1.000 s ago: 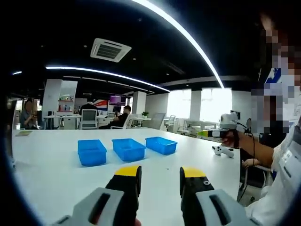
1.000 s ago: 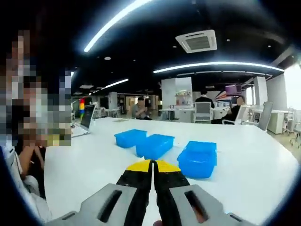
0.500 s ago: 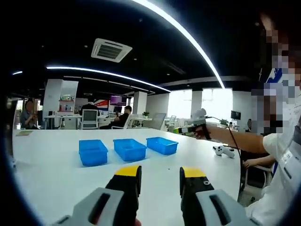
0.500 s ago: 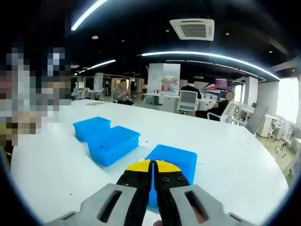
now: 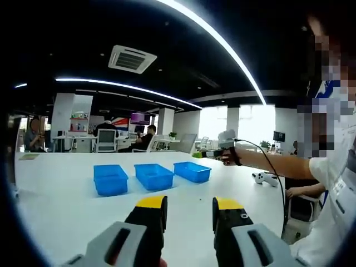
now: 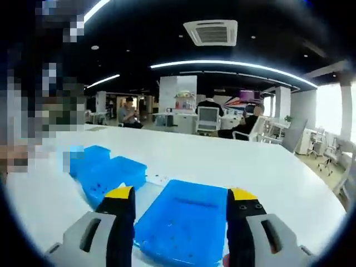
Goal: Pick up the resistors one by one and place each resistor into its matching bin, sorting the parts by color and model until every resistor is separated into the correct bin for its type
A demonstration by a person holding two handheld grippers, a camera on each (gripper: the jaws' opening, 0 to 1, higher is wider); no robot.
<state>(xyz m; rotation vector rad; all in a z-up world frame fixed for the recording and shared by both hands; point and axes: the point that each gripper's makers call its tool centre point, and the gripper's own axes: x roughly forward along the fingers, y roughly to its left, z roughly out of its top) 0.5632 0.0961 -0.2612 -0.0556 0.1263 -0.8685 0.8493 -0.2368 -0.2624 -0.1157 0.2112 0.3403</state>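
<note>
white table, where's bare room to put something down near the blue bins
The white table is bare between the three blue bins and the left gripper, and left of the bins toward the near edge. Behind the bins a wide strip runs to the far edge. The bins sit close together. A white controller lies to their right.

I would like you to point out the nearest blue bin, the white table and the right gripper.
nearest blue bin (image 6: 181,219), right gripper view, on its floor.
white table (image 5: 55,189), left gripper view, on a bare part.
right gripper (image 6: 181,196), right gripper view, midway between its yellow fingertips.
</note>
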